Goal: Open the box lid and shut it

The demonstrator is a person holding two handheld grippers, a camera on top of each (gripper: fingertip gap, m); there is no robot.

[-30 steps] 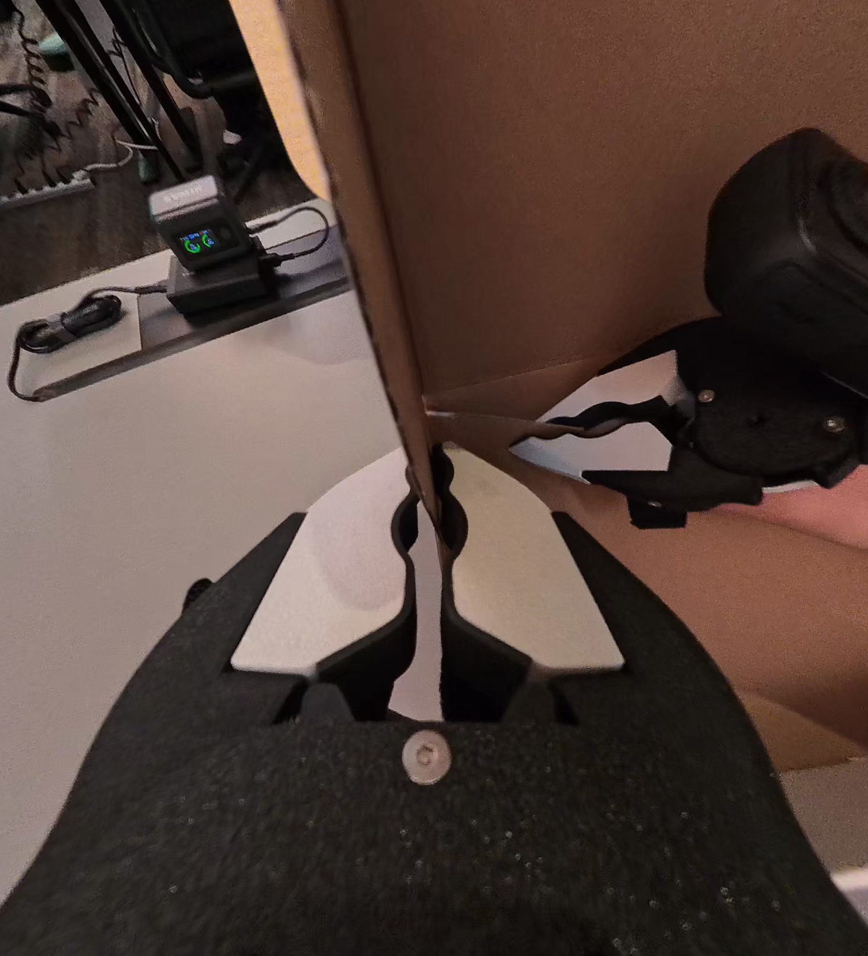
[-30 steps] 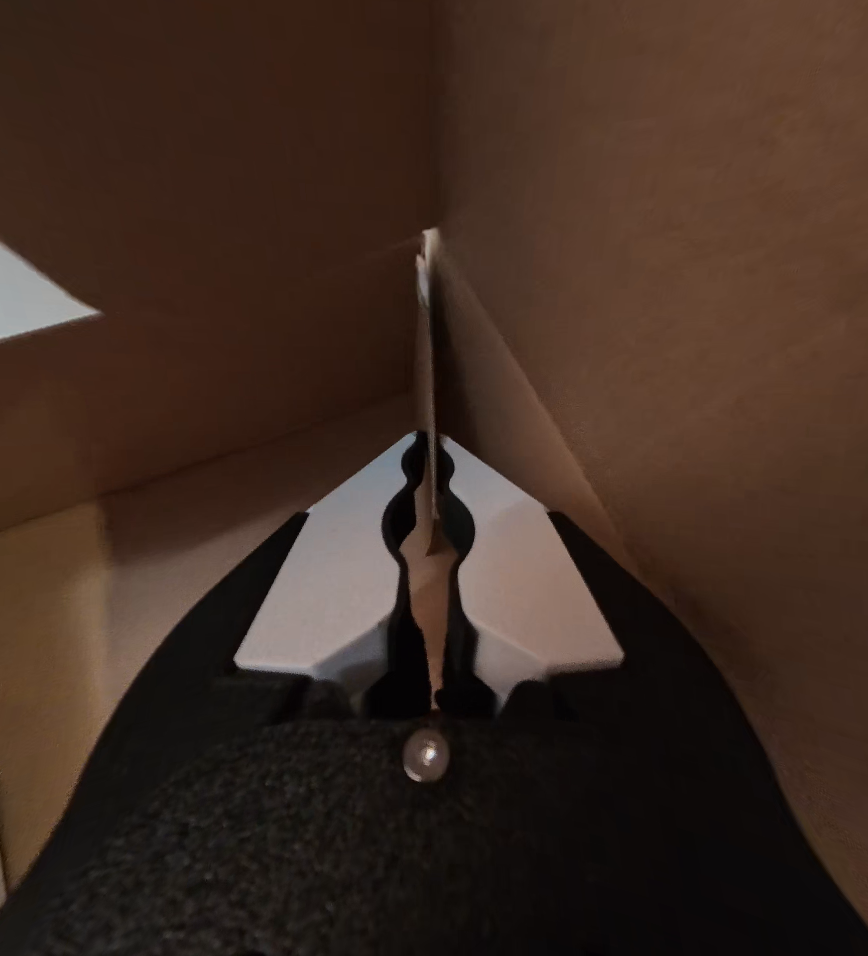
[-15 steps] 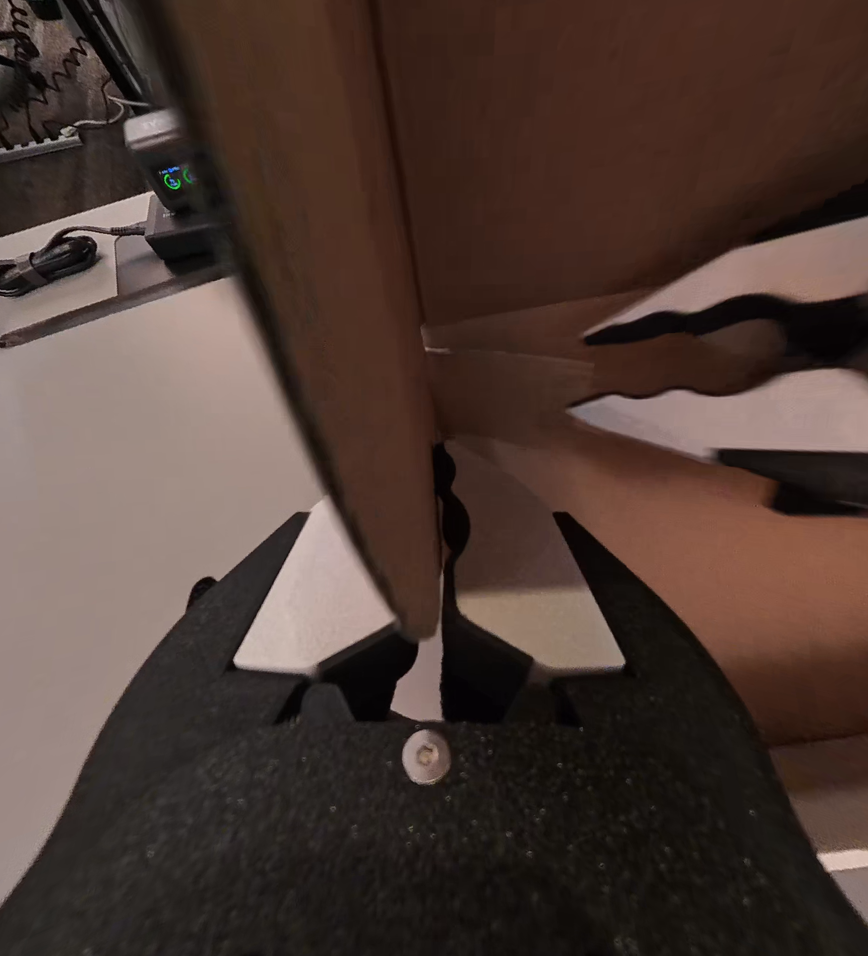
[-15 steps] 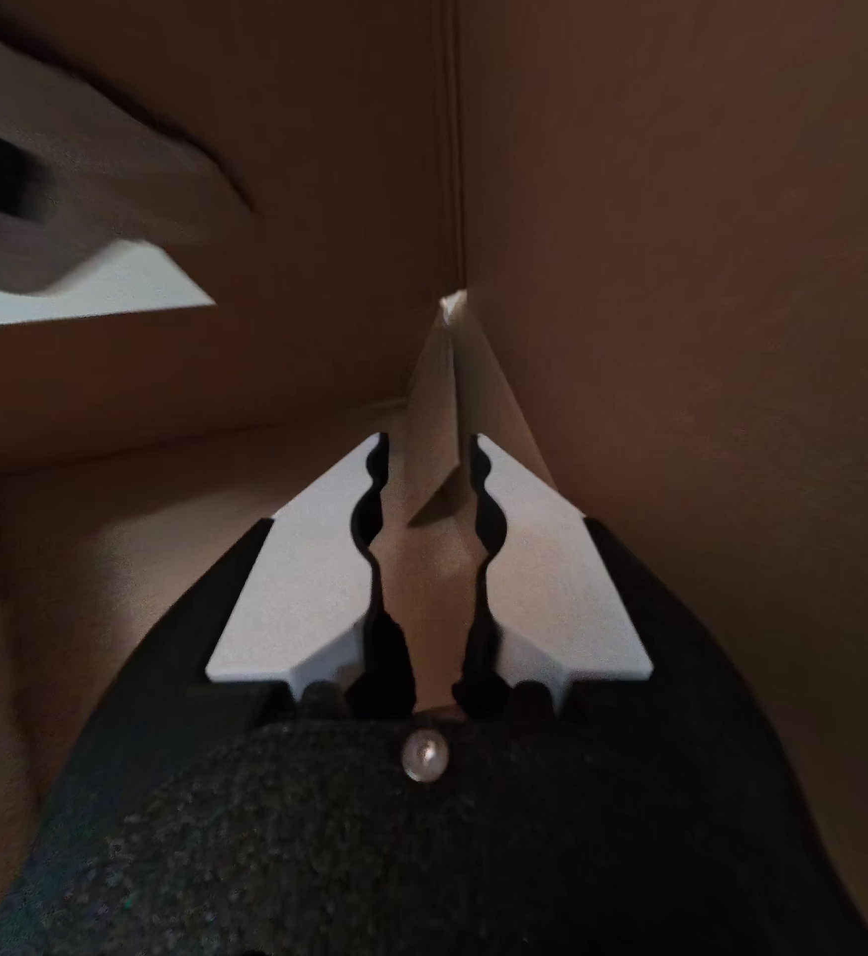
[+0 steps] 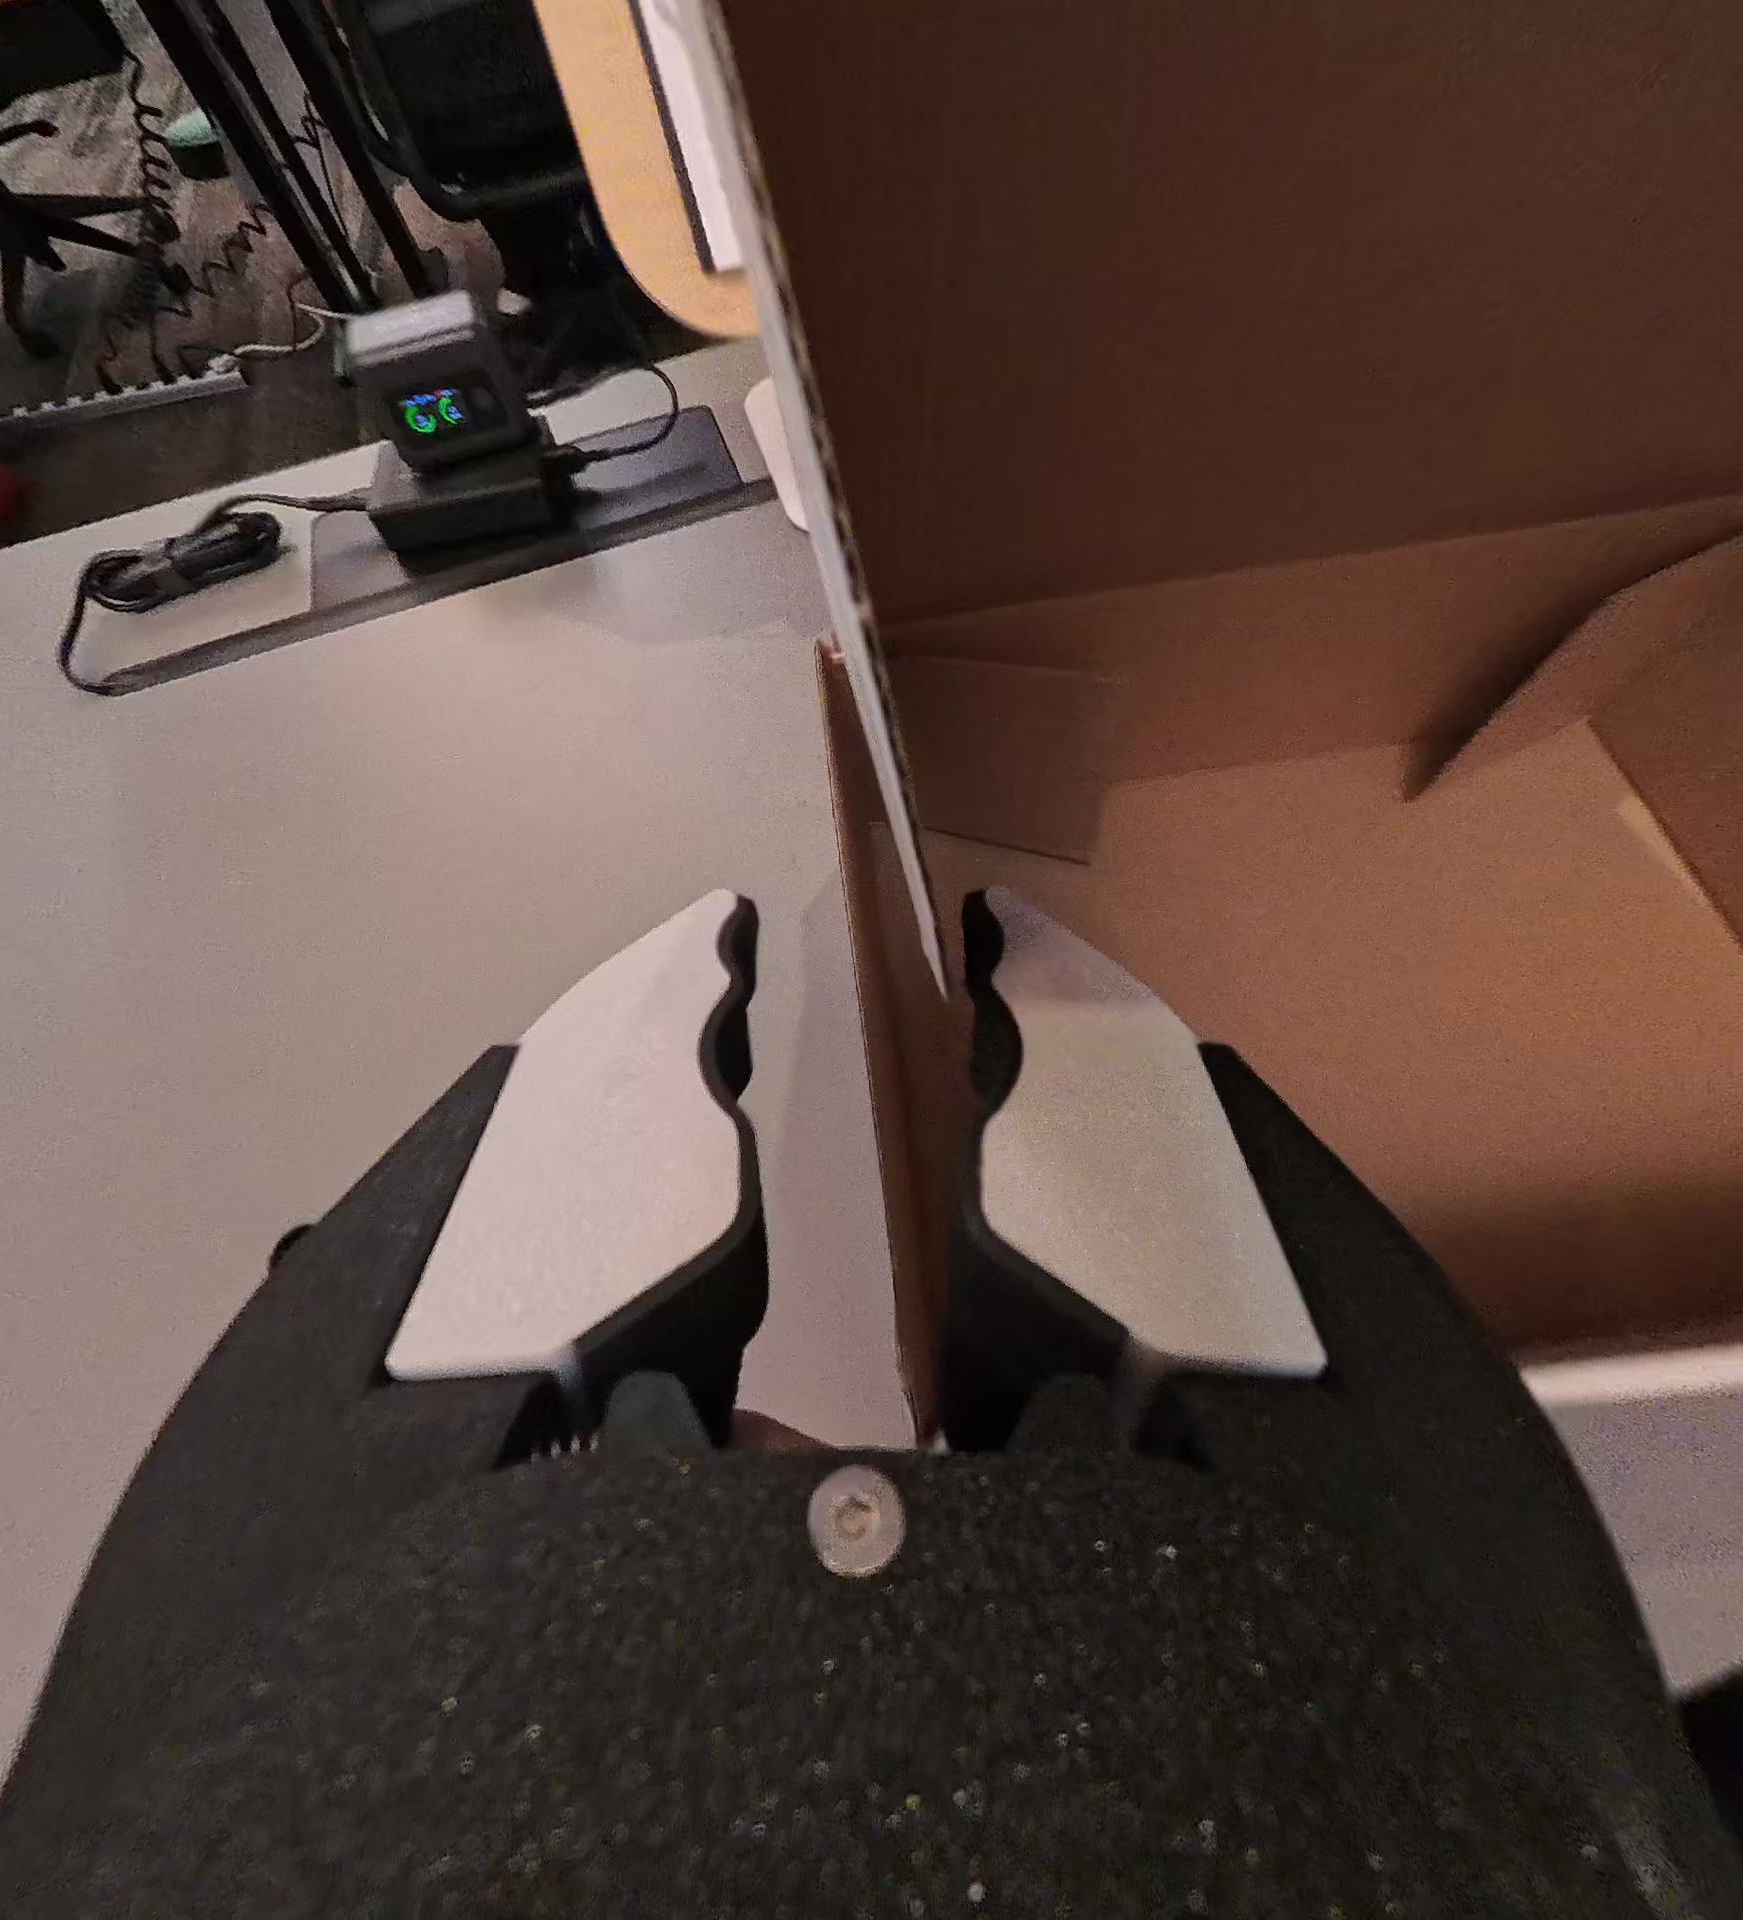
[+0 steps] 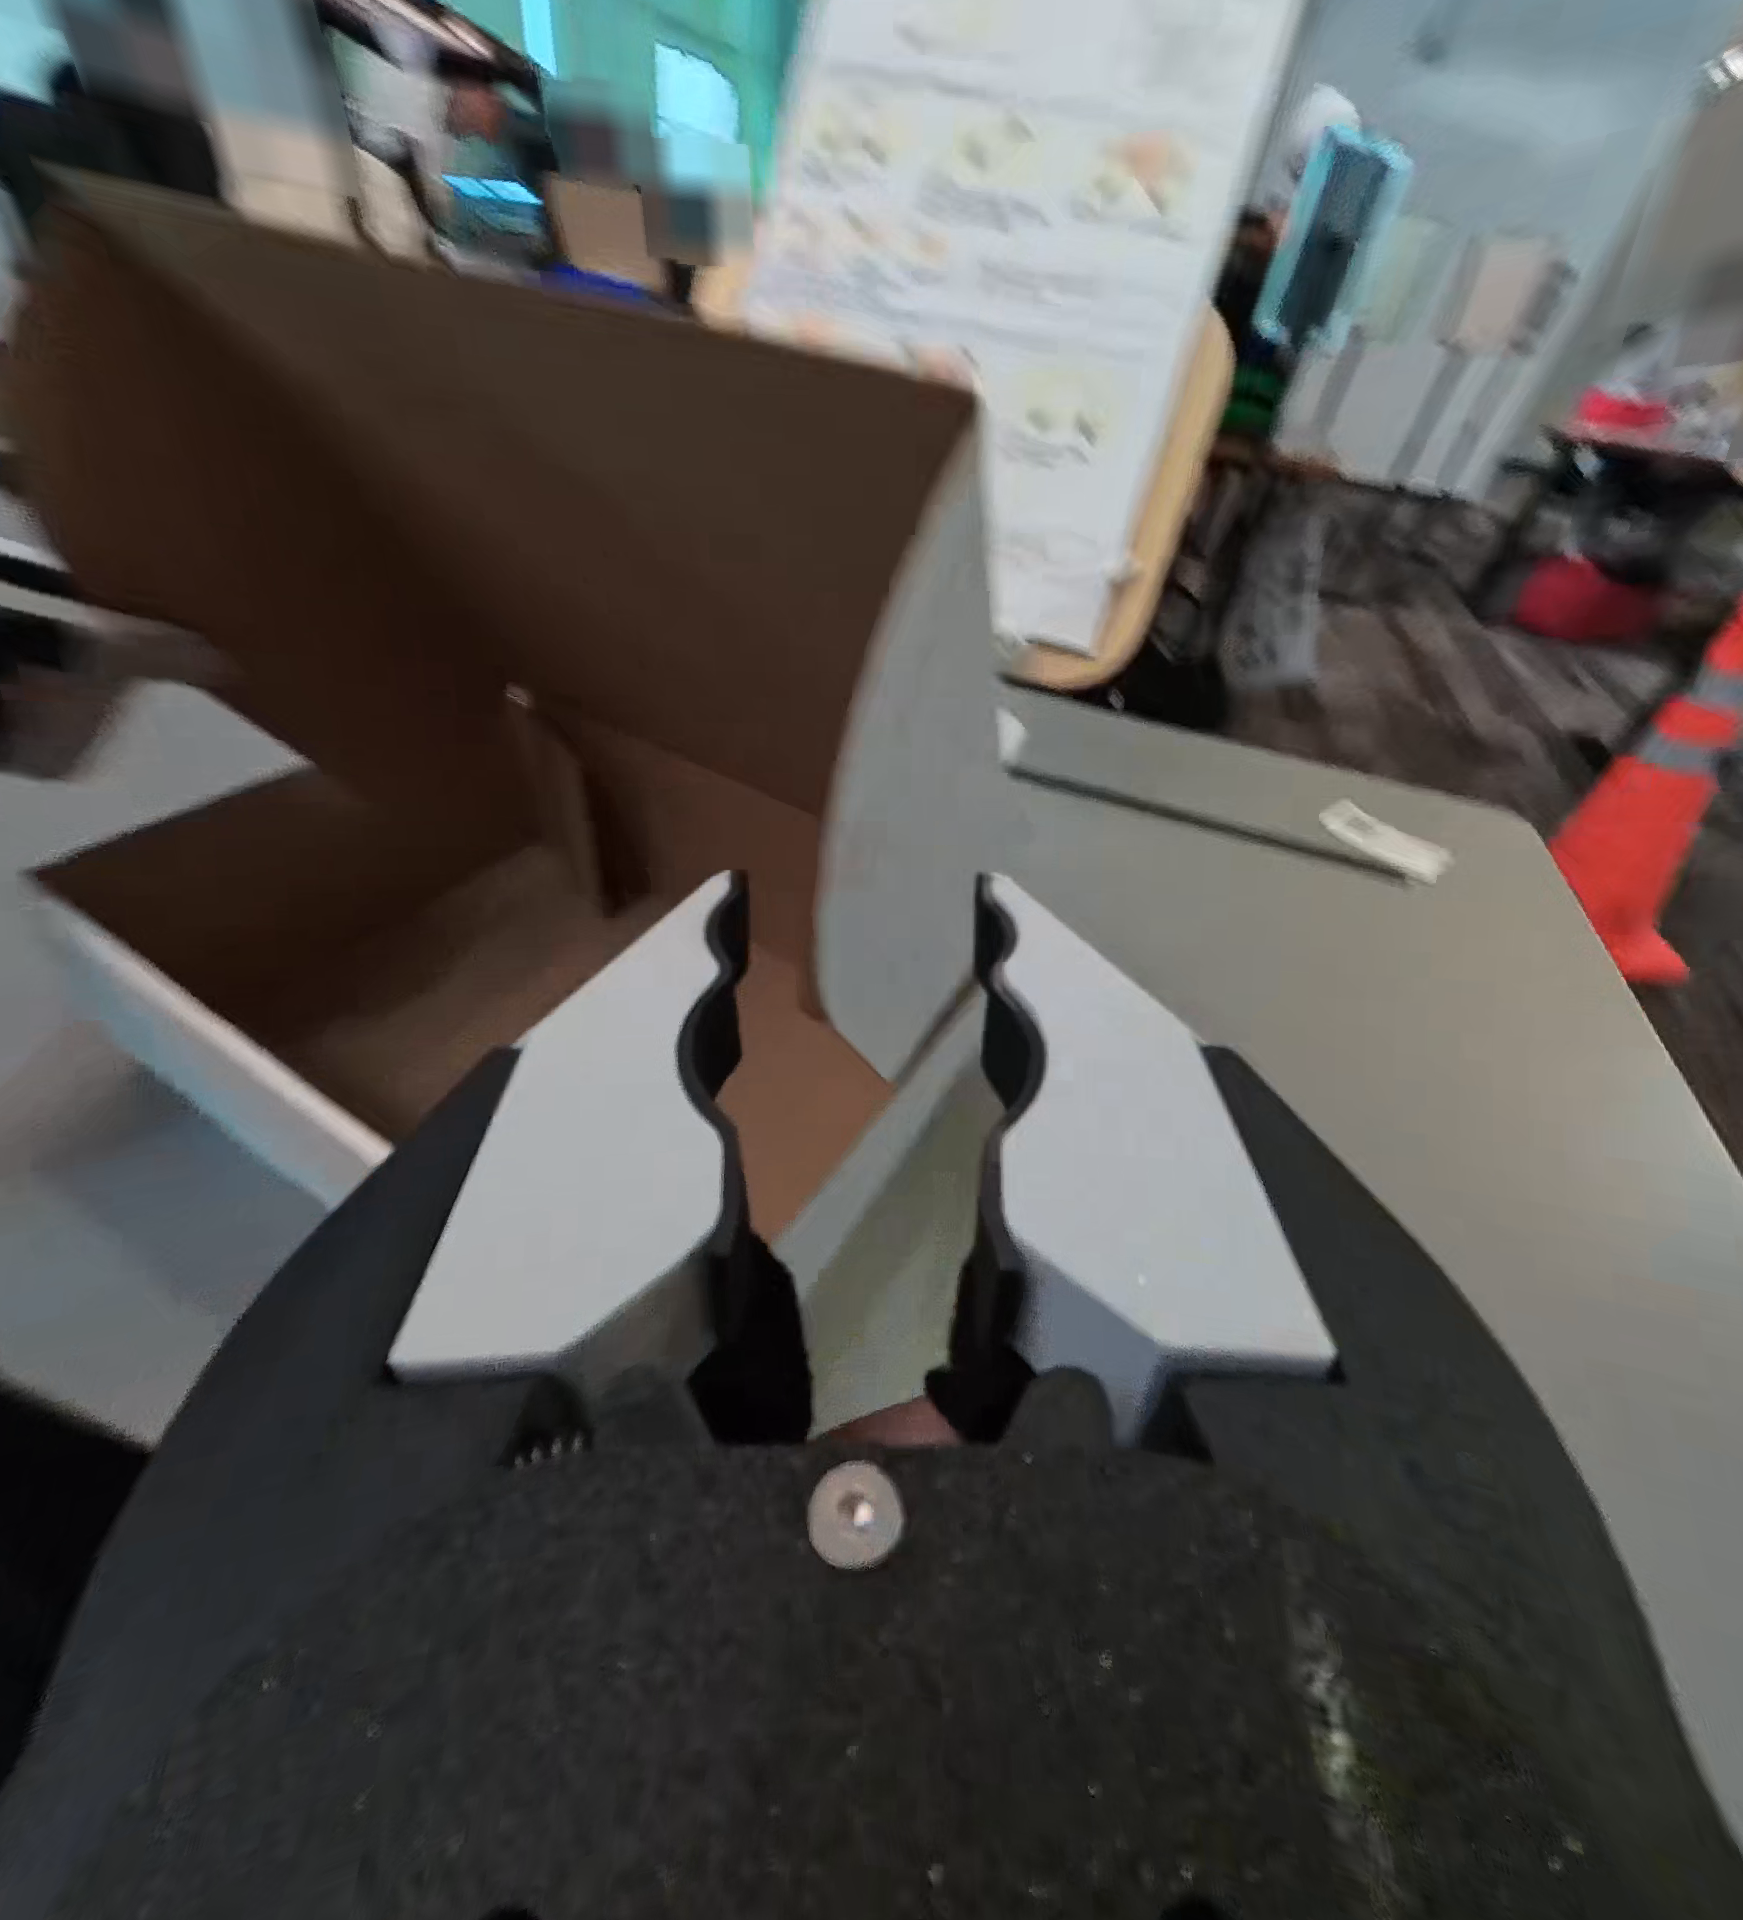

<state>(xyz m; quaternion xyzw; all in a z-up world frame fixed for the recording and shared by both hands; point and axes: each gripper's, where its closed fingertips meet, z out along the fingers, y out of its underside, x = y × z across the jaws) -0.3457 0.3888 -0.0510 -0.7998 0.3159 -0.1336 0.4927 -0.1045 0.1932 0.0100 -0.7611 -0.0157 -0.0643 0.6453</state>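
Your brown cardboard box [image 5: 1366,987] sits open on the grey table [image 5: 327,883] with its lid [image 6: 493,499] up, and both your left gripper [image 5: 856,935] and right gripper [image 6: 859,925] are spread around its thin, light, bendy side flaps, so pinch gently near an edge.

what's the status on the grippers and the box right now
Left gripper open, straddling the brown cardboard box's side wall. Right gripper open by the lid's white side flap. Lid up. Nothing blocking.
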